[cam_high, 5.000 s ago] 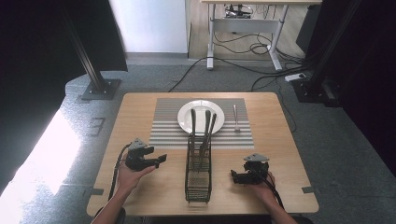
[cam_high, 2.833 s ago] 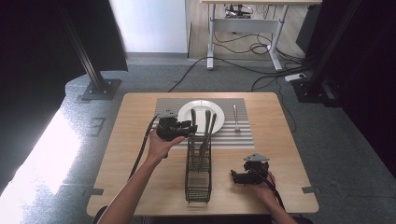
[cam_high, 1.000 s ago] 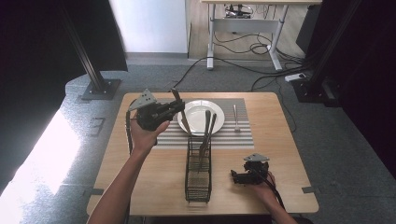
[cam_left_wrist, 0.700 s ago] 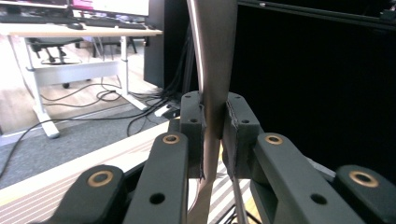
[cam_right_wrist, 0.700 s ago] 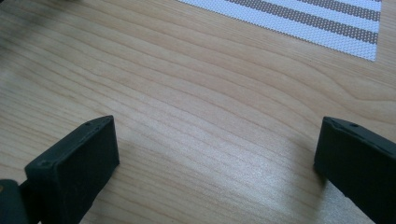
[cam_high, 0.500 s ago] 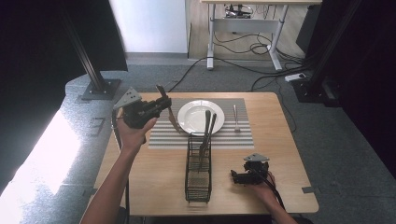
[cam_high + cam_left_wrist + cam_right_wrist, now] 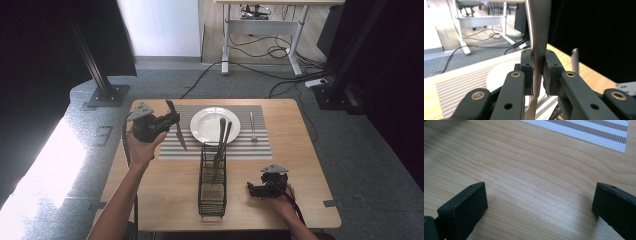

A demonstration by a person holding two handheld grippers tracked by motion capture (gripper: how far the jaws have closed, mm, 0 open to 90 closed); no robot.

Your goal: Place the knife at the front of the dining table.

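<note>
left gripper (image 7: 172, 120): jaws clamped flat on the sides of a table knife (image 7: 176, 129), seen close in the left gripper view as a metal strip (image 7: 537, 45) pinched between the pads; it looks like a mid-length grip that leaves both ends free
knife position: in the air over the left edge of the striped placemat (image 7: 260, 145), just left of the white plate (image 7: 207, 125), tilted with its lower end pointing down toward the mat
why it is held there: judging by the fork (image 7: 252, 125) lying to the right of the plate, the knife seems headed for a place setting, probably beside the plate on the mat
right gripper (image 7: 255, 189): rests low on the bare wooden table (image 7: 310, 165) near the front right, jaws spread wide (image 7: 539, 202) with nothing between them; apparently idle while the other hand works
wire cutlery caddy (image 7: 212, 190): stands in front of the plate, within reach of both hands; two utensils (image 7: 221, 142) lean upright in its far end, whether spoons or forks i cannot tell
counts: knives one; forks on mat one; utensils in caddy two; plates one; placemats one; caddies one; grippers two
</note>
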